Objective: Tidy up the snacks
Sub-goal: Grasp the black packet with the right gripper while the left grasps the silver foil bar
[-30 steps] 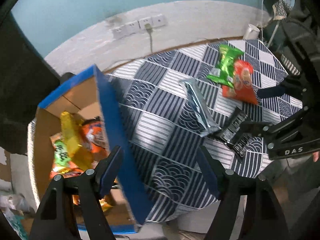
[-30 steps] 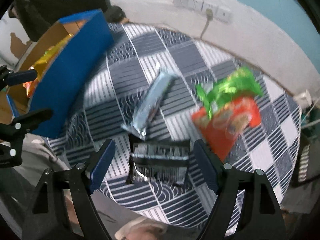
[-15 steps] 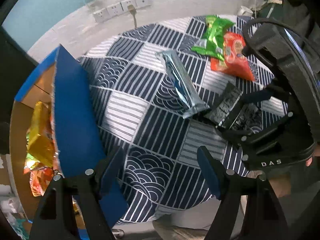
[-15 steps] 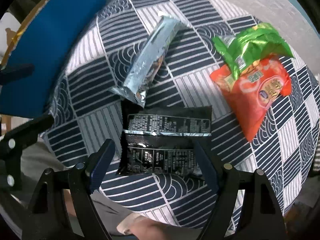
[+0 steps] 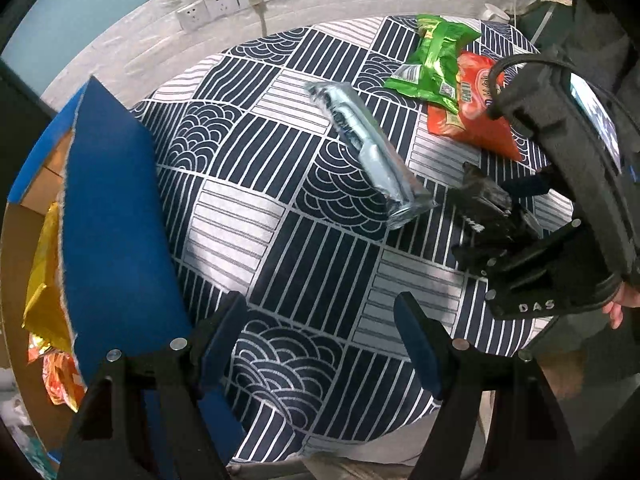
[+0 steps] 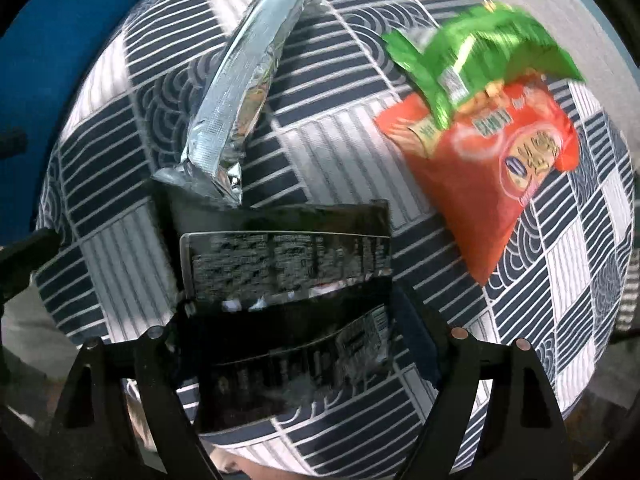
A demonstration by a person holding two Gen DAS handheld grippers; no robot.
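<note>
Crinkly black foil packet [image 6: 280, 280] lies flat, apparently untouched, between the wide-spread right gripper [image 6: 288, 344] fingers.

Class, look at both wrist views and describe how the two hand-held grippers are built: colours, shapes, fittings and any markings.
Each hand-held gripper is black, with two angular arms tipped by blue pads and dotted with silver bolt heads. The left hand-held gripper shows this plainly. The right hand-held gripper has a bulky black body lettered DAS in white, with a black cable looping over its top.
</note>
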